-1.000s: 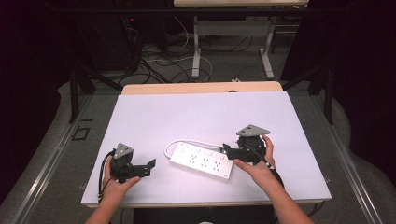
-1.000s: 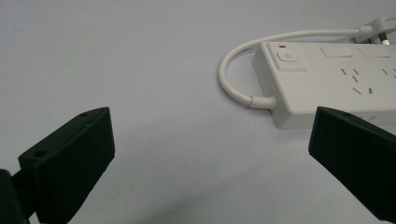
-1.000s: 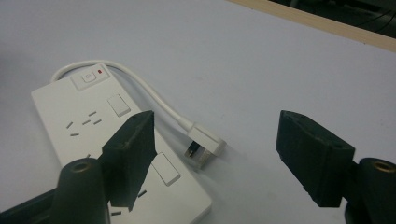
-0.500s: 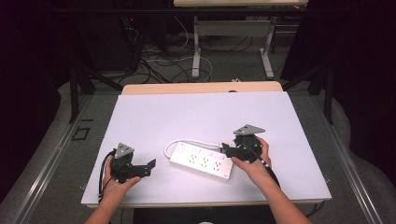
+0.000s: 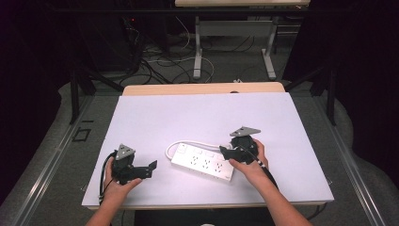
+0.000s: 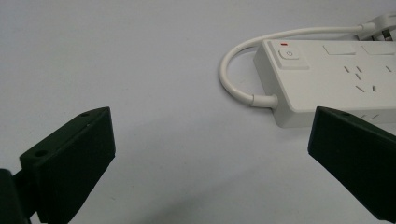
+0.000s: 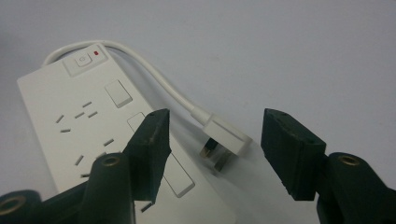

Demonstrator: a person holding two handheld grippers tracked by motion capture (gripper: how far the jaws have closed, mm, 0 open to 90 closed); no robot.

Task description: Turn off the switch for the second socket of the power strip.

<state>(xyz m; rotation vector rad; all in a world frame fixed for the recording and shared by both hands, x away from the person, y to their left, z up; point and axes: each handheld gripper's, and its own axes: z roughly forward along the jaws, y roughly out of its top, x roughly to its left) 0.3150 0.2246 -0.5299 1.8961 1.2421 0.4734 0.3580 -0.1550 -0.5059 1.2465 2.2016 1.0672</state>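
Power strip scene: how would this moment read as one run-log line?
right gripper: jaws just been closing, astride plug, not touching | left gripper: open, idle beside power strip | plug: unplugged, on table

A white table top [image 5: 207, 117] is set on grey floor [image 5: 51, 155]; cables [image 5: 160, 59] and metal desk legs [image 5: 197, 42] are seen behind, in darkness

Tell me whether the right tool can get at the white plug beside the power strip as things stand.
Probably yes. The right tool is open and its jaws, which have just been closing, already flank the plug without touching it. The power strip lies close beside one jaw, but nothing sits between.
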